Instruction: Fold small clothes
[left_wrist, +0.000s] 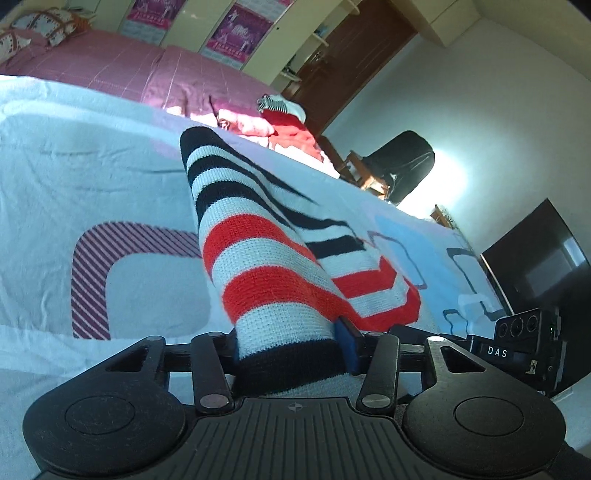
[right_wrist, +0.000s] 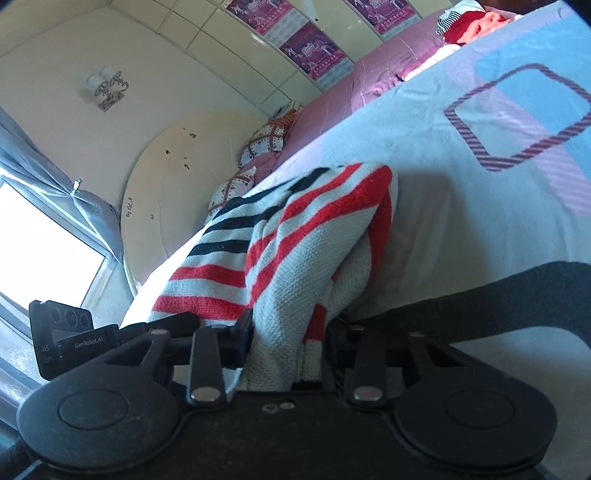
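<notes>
A small knitted sweater with red, white and navy stripes (left_wrist: 266, 258) lies on the pale patterned bedsheet (left_wrist: 74, 177). My left gripper (left_wrist: 291, 354) is shut on its navy cuff edge, and the striped part runs away from me over the sheet. In the right wrist view the same sweater (right_wrist: 295, 258) bunches up from the sheet (right_wrist: 461, 221). My right gripper (right_wrist: 288, 350) is shut on its white and red edge. The other gripper's body shows at the edge of each view (left_wrist: 524, 343) (right_wrist: 62, 332).
A pile of red, pink and striped clothes (left_wrist: 280, 122) lies at the far end of the bed, also in the right wrist view (right_wrist: 472, 22). Pillows (left_wrist: 40, 26) lie on the pink bedcover. A chair with a dark garment (left_wrist: 399, 166) and a dark screen (left_wrist: 535, 266) stand beside the bed.
</notes>
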